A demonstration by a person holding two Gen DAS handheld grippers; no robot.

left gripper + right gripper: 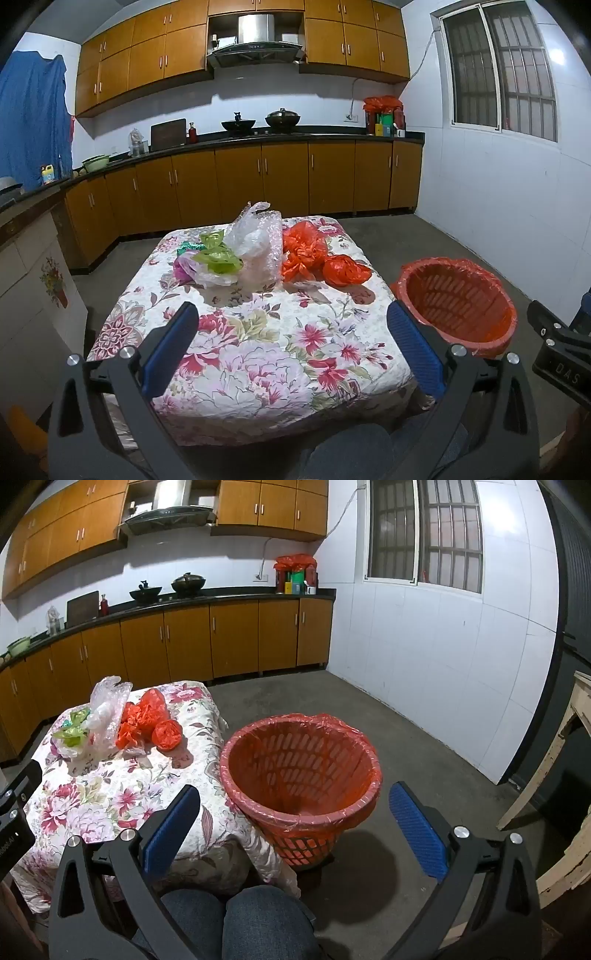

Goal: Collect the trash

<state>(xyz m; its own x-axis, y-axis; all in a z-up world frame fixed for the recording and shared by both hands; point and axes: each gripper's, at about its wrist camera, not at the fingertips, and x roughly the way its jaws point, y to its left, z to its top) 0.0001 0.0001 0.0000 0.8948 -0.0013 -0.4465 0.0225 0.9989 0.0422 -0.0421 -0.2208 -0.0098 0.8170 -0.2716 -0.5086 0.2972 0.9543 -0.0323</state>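
**Both grippers wide, nothing picked up yet**

I am holding my left gripper [291, 347] over the near half of the table [258, 369], jaws spread as far as they go and gripping nothing. My right gripper [295, 823] is hanging just as wide and just as empty above the bin [299, 764], which is standing on the floor just beside the table's right edge, lined with a red bag and looking empty.

The trash is lying bunched at the far end of the table: a small red ball [345, 269], a looser red bag [303, 251], a clear bag [255, 240], green scraps [218, 254] and a pale wad [207, 273] touching them.

I am judging all of it to be thin plastic film: nearly weightless, soft, slippery, collapsing under the pads. I am planning to pinch deep into a crumpled fold, not a loose flap, and the red ball looks easiest, being compact and nearest the bin.
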